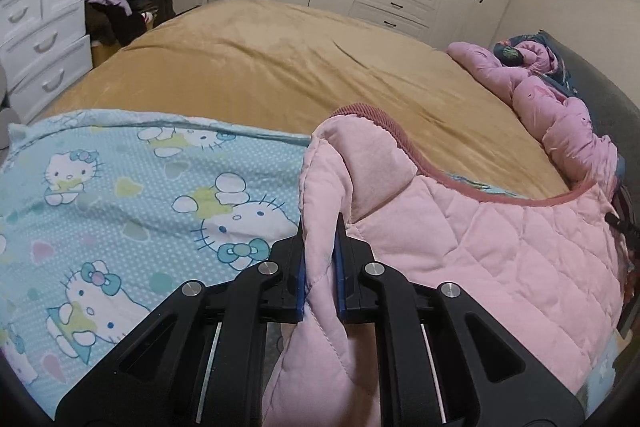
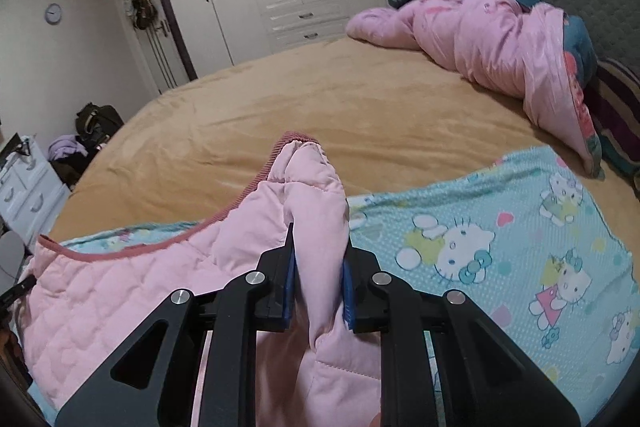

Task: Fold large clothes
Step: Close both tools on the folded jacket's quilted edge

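Both grippers pinch the pink quilted jacket, 1 corner each, above the cartoon-print sheet.

Low in the left wrist view, the left gripper [image 1: 320, 239] has its jaws narrowed hard onto a fold of the jacket [image 1: 460, 227], which spreads from there toward the right of the frame. In the right wrist view the right gripper [image 2: 318, 247] clamps a thicker bunch of the same jacket [image 2: 160, 267], which here runs off to the lower left — so the garment's long axis appears to lie between the 2 grippers, its dark pink trim [image 2: 152, 247] sagging between the held corners. Beneath lies the sheet [image 1: 120, 187], then the tan bedspread [image 1: 280, 59]; farther off, a bundled pink quilt [image 2: 480, 27] at upper right. Any fold likely swings both corners together — neither hand looks nearer.
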Tool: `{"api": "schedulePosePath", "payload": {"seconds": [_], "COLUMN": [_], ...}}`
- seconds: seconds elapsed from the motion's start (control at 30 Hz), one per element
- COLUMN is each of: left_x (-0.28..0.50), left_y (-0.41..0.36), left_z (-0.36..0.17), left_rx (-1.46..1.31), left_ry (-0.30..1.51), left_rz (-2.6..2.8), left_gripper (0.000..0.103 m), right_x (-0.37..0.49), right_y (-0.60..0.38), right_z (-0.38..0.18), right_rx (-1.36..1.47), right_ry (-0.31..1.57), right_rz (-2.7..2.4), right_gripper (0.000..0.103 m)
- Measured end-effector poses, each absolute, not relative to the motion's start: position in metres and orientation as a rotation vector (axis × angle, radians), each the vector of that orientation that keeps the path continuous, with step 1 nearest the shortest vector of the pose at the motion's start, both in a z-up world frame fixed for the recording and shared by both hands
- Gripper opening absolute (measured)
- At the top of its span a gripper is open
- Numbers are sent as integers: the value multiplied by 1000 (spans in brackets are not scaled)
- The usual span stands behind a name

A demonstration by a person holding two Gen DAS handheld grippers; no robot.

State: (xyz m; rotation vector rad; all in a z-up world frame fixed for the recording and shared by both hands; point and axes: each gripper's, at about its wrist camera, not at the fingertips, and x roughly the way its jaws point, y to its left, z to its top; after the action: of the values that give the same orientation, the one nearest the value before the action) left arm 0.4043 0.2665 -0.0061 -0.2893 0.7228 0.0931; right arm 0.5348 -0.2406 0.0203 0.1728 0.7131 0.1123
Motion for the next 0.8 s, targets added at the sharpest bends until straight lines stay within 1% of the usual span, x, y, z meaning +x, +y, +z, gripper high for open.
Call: {"api": "schedulePosePath", "payload": {"seconds": [0.3, 0.5, 0.67, 0.7, 0.77, 0.8], "left_x": [416, 422, 424, 425, 427, 427], "left_y": [268, 269, 271, 271, 269, 269], "left_z": [-26, -44, -53, -55, -63, -65], "left_rx": [-262, -274, -287, -287, -266, -264], "left_ry": [769, 813, 842, 846, 865, 870], "left_rz": [128, 144, 144, 147, 165, 169], "left_gripper": [6, 9, 13, 15, 20, 23], "right_x": [546, 550, 552, 552, 554, 554], "right_y": [-237, -240, -243, -243, -243, -243], "right_z": [-18, -43, -61, -64, -73, -77], "right_rx": [143, 145, 154, 150, 140, 138], "right_ry": [777, 835, 880, 891, 919, 927], "right_rz": [55, 25, 10, -1, -21, -25], "right_gripper": [17, 20, 25, 26, 33, 33]}}
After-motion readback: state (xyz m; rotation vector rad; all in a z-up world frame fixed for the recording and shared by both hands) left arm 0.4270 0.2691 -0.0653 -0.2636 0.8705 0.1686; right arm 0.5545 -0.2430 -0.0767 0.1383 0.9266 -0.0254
